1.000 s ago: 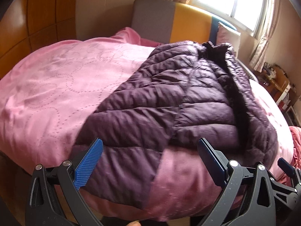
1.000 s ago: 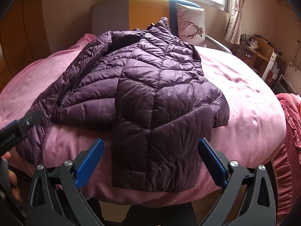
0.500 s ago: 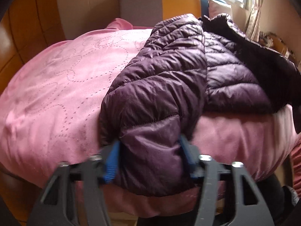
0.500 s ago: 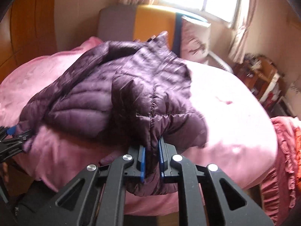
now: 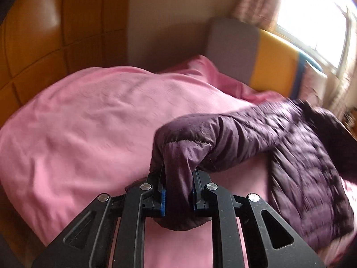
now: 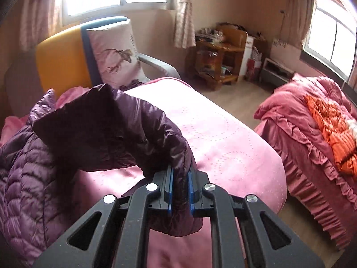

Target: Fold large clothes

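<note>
We've got the left gripper [image 5: 177, 189] clamped tight on a sleeve end of the purple puffer jacket [image 5: 301, 156], lifted above the pink bedspread [image 5: 89, 122]. Our right gripper [image 6: 180, 189] pinches another bunched edge, maybe the other sleeve, though the folds hide it. The jacket's body lies on the bed, near the deer-print pillow [image 6: 116, 55].

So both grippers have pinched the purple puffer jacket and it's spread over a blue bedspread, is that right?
Not quite: the bedspread is pink, not blue, as the left wrist view shows. The left gripper and the right gripper are indeed both shut on the purple puffer jacket.
</note>
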Motion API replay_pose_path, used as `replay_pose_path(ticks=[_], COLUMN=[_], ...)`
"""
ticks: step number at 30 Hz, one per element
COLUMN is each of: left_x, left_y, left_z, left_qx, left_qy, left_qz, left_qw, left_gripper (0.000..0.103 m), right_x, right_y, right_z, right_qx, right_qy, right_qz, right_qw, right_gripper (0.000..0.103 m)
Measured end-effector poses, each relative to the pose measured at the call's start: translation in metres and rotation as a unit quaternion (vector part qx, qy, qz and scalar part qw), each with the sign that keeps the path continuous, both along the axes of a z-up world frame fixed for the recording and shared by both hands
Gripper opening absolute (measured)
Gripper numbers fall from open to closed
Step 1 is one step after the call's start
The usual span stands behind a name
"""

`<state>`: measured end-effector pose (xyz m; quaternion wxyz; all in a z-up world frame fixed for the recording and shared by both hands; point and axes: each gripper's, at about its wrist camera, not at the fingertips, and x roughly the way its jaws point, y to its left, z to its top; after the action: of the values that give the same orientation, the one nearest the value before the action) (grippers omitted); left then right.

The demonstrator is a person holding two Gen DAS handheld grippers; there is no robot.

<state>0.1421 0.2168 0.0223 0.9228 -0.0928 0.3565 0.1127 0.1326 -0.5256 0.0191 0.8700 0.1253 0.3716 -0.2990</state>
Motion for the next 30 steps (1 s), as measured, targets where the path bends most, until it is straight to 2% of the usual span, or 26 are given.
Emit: replay_pose_path(ticks=[2, 3, 4, 5, 6, 7, 8, 10, 12, 14, 15, 18, 19, 20, 22, 23, 25, 26, 27, 28, 30], left_x=[0.026, 0.034, 0.04, 0.043, 0.043, 0.038, 0.032, 0.018, 0.001, -0.007, -0.01, -0.013, -0.012, -0.011, -0.007, -0.004, 0.002, 0.006, 0.01, 0.012, 0.011], left_y=[0.013, 0.017, 0.02, 0.022, 0.023, 0.023, 0.023, 0.017, 0.003, -0.018, -0.031, -0.057, -0.068, -0.076, -0.093, -0.098, -0.108, -0.113, -0.118, -0.122, -0.119], left_z=[0.008, 0.012, 0.017, 0.022, 0.027, 0.035, 0.039, 0.042, 0.031, 0.01, -0.005, -0.041, -0.054, -0.062, -0.078, -0.084, -0.09, -0.089, -0.089, -0.088, -0.081], left_qx=[0.019, 0.023, 0.029, 0.036, 0.048, 0.064, 0.065, 0.037, -0.03, -0.089, -0.121, -0.208, -0.246, -0.268, -0.299, -0.306, -0.321, -0.325, -0.327, -0.314, -0.296], left_qy=[0.009, 0.007, 0.0, -0.009, -0.021, -0.042, -0.058, -0.07, -0.077, -0.051, -0.029, 0.01, 0.023, 0.031, 0.045, 0.051, 0.055, 0.057, 0.064, 0.075, 0.066], left_qz=[0.025, 0.037, 0.046, 0.054, 0.067, 0.087, 0.088, 0.061, -0.009, -0.083, -0.119, -0.177, -0.196, -0.205, -0.216, -0.215, -0.218, -0.226, -0.234, -0.236, -0.236], left_qw=[0.9995, 0.999, 0.9985, 0.9978, 0.9964, 0.9933, 0.9923, 0.995, 0.9966, 0.9913, 0.9851, 0.9619, 0.9491, 0.9408, 0.9282, 0.9261, 0.9201, 0.9168, 0.9133, 0.9166, 0.9232], left_gripper=[0.018, 0.03, 0.041, 0.07, 0.093, 0.095, 0.095, 0.095, 0.095, 0.095, 0.095, 0.095, 0.095, 0.095, 0.095, 0.093, 0.077, 0.055, 0.018, 0.013, 0.006], right_x=[0.016, 0.025, 0.027, 0.031, 0.029, 0.027, 0.022, 0.009, 0.002, -0.005, -0.007, -0.013, -0.013, -0.015, -0.016, -0.015, -0.014, -0.013, -0.011, -0.006, -0.008], right_y=[-0.03, -0.043, -0.048, -0.056, -0.059, -0.062, -0.061, -0.05, -0.022, 0.013, 0.028, 0.077, 0.09, 0.103, 0.122, 0.127, 0.133, 0.136, 0.14, 0.141, 0.149], right_z=[-0.009, -0.014, -0.015, -0.018, -0.018, -0.018, -0.017, -0.014, -0.019, -0.036, -0.044, -0.073, -0.08, -0.087, -0.093, -0.094, -0.094, -0.092, -0.089, -0.085, -0.07], right_qx=[0.026, 0.036, 0.043, 0.054, 0.059, 0.061, 0.063, 0.077, 0.119, 0.198, 0.231, 0.325, 0.343, 0.351, 0.351, 0.352, 0.358, 0.362, 0.355, 0.344, 0.316], right_qy=[0.016, 0.023, 0.024, 0.022, 0.016, 0.007, -0.001, -0.017, -0.021, -0.01, -0.003, 0.019, 0.026, 0.035, 0.042, 0.041, 0.042, 0.042, 0.045, 0.046, 0.043], right_qz=[-0.028, -0.038, -0.046, -0.052, -0.057, -0.061, -0.061, -0.045, 0.016, 0.109, 0.138, 0.217, 0.235, 0.248, 0.259, 0.263, 0.271, 0.278, 0.284, 0.287, 0.299], right_qw=[0.999, 0.998, 0.998, 0.997, 0.997, 0.996, 0.996, 0.996, 0.993, 0.974, 0.963, 0.92, 0.909, 0.902, 0.899, 0.898, 0.892, 0.889, 0.89, 0.893, 0.899], right_gripper=[0.011, 0.017, 0.029, 0.038, 0.055, 0.068, 0.072, 0.084, 0.085, 0.084, 0.084, 0.084, 0.083, 0.082, 0.073, 0.069, 0.045, 0.04, 0.03, 0.023, 0.013])
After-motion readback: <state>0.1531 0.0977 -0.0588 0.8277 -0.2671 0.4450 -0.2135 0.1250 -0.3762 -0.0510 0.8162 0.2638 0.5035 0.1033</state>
